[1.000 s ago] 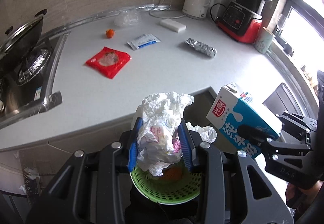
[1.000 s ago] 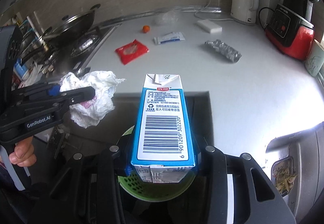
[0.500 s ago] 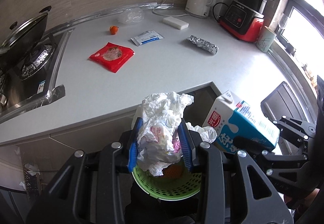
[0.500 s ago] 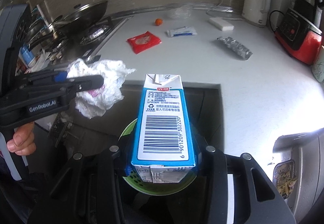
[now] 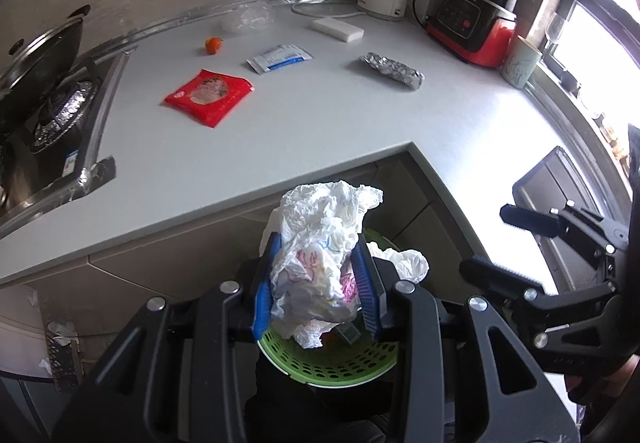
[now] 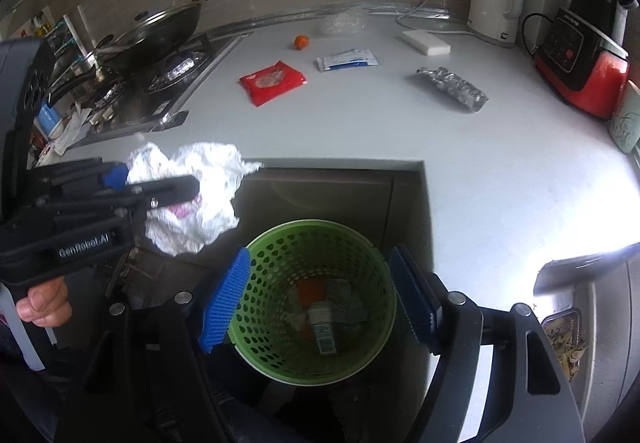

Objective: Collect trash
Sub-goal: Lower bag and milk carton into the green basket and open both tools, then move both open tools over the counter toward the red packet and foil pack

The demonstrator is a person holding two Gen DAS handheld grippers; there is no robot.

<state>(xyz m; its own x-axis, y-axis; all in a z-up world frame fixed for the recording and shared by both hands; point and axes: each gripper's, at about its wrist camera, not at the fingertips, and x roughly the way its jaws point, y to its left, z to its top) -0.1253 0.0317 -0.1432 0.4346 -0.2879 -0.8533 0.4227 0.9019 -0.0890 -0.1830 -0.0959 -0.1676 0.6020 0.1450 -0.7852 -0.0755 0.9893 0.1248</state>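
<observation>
Left hand-held gripper (image 5: 316, 283) clamps crumpled paper (image 5: 320, 243) over the green bin (image 6: 316, 303); right hand-held gripper (image 6: 320, 295), just opened, hangs empty; an off-centre release could miss.

Worktop (image 5: 320, 131) is showing a smooth, matt white finish. Crumpled tissue (image 5: 316, 267) is presenting as thin, creased paper. Green basket (image 6: 360, 243) is reading as perforated plastic. Foil packet (image 6: 452, 87) is appearing wrinkled, metallic. Red wrapper (image 5: 208, 95) is looking glossy plastic.
</observation>
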